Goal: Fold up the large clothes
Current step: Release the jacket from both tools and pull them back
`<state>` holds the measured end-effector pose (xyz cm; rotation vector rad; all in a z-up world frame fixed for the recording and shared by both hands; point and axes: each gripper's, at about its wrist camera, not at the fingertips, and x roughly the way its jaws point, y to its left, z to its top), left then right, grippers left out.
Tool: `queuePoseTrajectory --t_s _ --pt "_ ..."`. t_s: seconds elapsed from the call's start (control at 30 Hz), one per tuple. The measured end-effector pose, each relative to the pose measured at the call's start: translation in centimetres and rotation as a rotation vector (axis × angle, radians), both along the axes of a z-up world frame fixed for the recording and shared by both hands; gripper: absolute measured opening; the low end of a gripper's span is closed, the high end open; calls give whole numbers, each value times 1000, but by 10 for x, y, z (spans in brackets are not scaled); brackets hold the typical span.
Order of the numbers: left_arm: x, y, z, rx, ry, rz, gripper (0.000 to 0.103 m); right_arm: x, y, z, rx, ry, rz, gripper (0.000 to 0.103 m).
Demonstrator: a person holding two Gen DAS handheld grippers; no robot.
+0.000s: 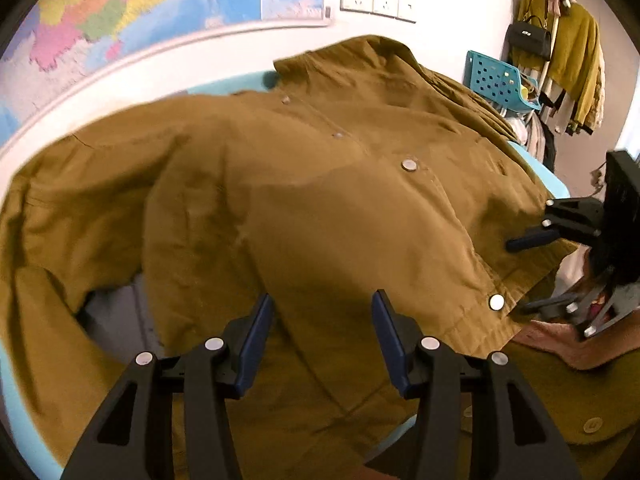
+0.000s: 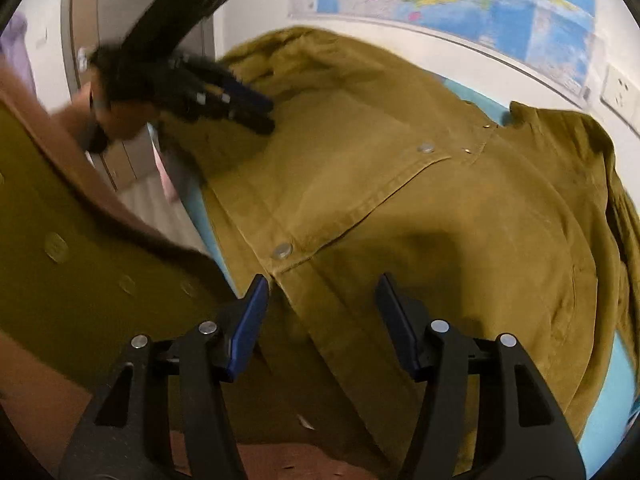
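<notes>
A mustard-brown jacket (image 1: 320, 184) with metal snap buttons lies spread on a light blue table (image 1: 540, 168); it also fills the right wrist view (image 2: 420, 220). My left gripper (image 1: 322, 300) is open above the jacket's lower front, nothing between its blue pads. My right gripper (image 2: 320, 284) is open over the jacket's button placket near the hem. In the left wrist view the right gripper (image 1: 520, 276) shows at the jacket's right hem edge, its fingers apart around the hem. In the right wrist view the left gripper (image 2: 256, 110) shows blurred over the jacket's far left side.
A coloured wall map (image 1: 160, 12) and wall sockets (image 1: 376, 0) are behind the table. A turquoise basket (image 1: 500, 80) and hanging clothes with a black bag (image 1: 560, 56) stand at the right. The person's mustard sleeve (image 2: 80, 264) is at the left. A door (image 2: 120, 20) is behind.
</notes>
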<state>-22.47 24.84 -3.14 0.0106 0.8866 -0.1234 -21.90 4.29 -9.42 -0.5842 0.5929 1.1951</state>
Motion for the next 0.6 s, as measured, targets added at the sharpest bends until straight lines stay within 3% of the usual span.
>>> queuePoseTrajectory --t_s 0.13,0.23,0.27,0.33,0.6 --pt "2 -1 -3 -17 4 -1 50 -6 -5 -3 -5 -55 -7 43" --pt "4 -2 -3 -17 5 1 50 -6 -13 1 28 -35 -16 22" --pt "4 -2 -2 -18 4 1 50 -5 -19 8 68 4 4 3" --pt "1 -5 2 -13 -13 -14 50 -4 -32 24 142 59 46 3" --pt "9 -19 -2 -15 11 -72 52 7 -44 27 130 151 43 4"
